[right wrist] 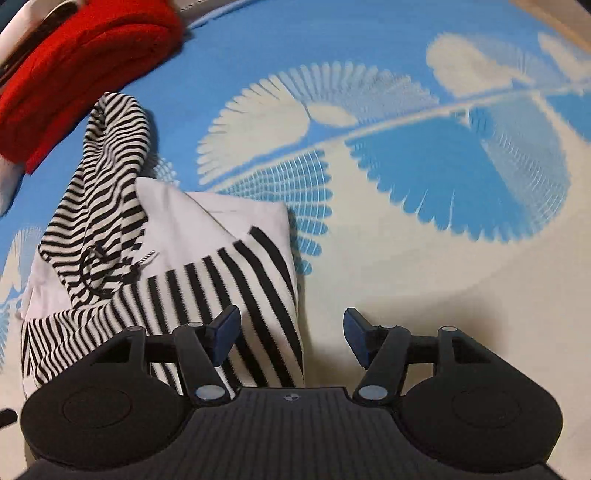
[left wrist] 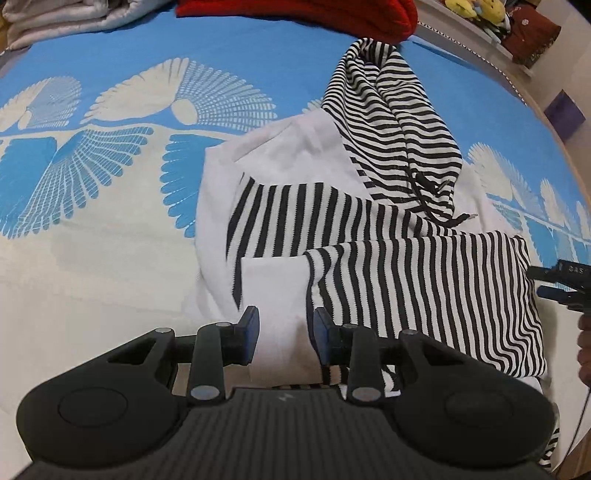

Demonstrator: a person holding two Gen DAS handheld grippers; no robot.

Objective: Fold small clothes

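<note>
The striped hooded top (left wrist: pixel 388 236) lies half folded on the blue and cream patterned bedspread (left wrist: pixel 110 155), a red folded cloth (right wrist: pixel 85 62) beyond its hood. The left gripper (left wrist: pixel 282 332) clasps a white fabric band; its lower end is hidden. The right gripper (right wrist: pixel 291 338) stands released over the top's edge.

A bed (left wrist: pixel 110 48) carries everything here, covered by a bright blue spread (right wrist: pixel 332 44) printed with cream fan-shaped feather motifs. Partly folded on it lies a black-and-white striped hooded top (left wrist: pixel 388 258), its white panels showing and its hood stretched away toward the bed's far edge. Just beyond the hood's tip sits a folded red garment (left wrist: pixel 295 11), near the hood, though contact cannot be told. Well to the side of the red garment, along the same far edge, rests a pale grey folded cloth (left wrist: pixel 74 18).
</note>
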